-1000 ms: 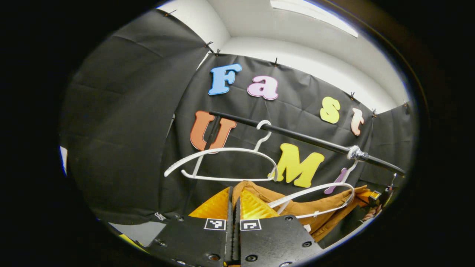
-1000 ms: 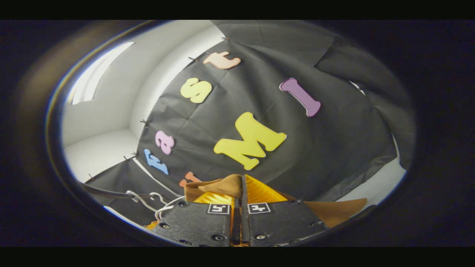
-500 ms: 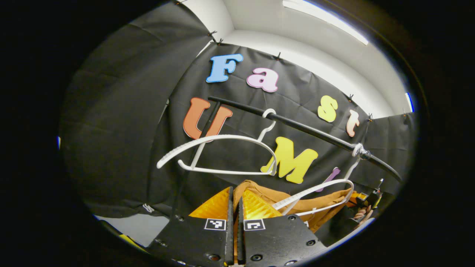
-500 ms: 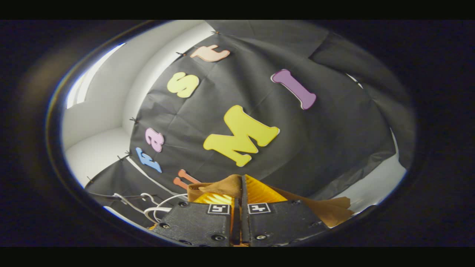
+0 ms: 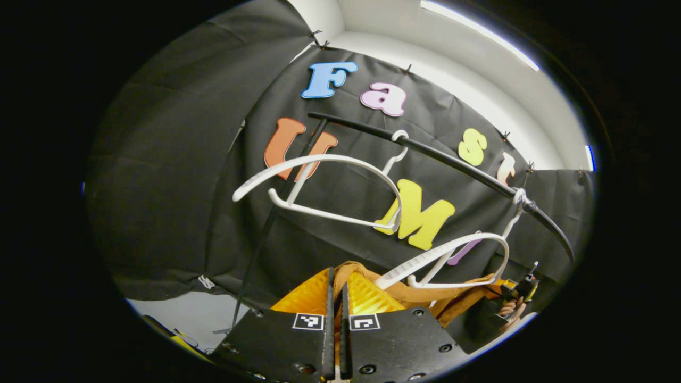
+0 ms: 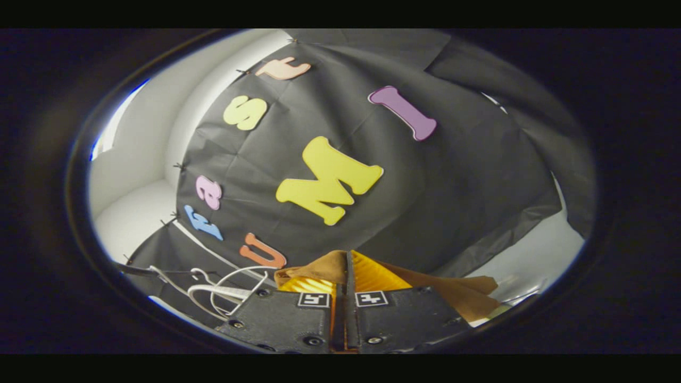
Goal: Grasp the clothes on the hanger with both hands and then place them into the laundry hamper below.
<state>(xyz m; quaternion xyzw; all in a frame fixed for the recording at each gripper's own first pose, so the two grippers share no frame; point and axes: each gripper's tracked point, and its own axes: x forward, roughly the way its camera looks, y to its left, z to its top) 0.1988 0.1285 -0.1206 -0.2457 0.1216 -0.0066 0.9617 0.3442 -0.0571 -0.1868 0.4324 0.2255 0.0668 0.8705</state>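
Observation:
The brown garment point(image 5: 409, 293) is pinched at its top edge by my left gripper point(image 5: 335, 274), whose fingers are shut on the cloth. It stretches right, just under a bare white hanger point(image 5: 452, 260), to the other gripper point(image 5: 518, 290) and the hand holding it. In the right gripper view my right gripper point(image 6: 348, 256) is shut on the same brown garment point(image 6: 457, 295), which trails off to the lower right. A second bare white hanger point(image 5: 319, 186) hangs further left on the black rail point(image 5: 452, 159).
The rail's upright post point(image 5: 271, 223) runs down to the white floor point(image 5: 186, 316). A yellow edge point(image 5: 178, 338) shows at the bottom left. In the right gripper view the white hangers point(image 6: 229, 290) sit at the lower left. Black cloth walls stand behind.
Both grippers have come down with the garment. The rail and hangers now sit higher in the left gripper view, and the cloth has dropped below the right-hand hanger.

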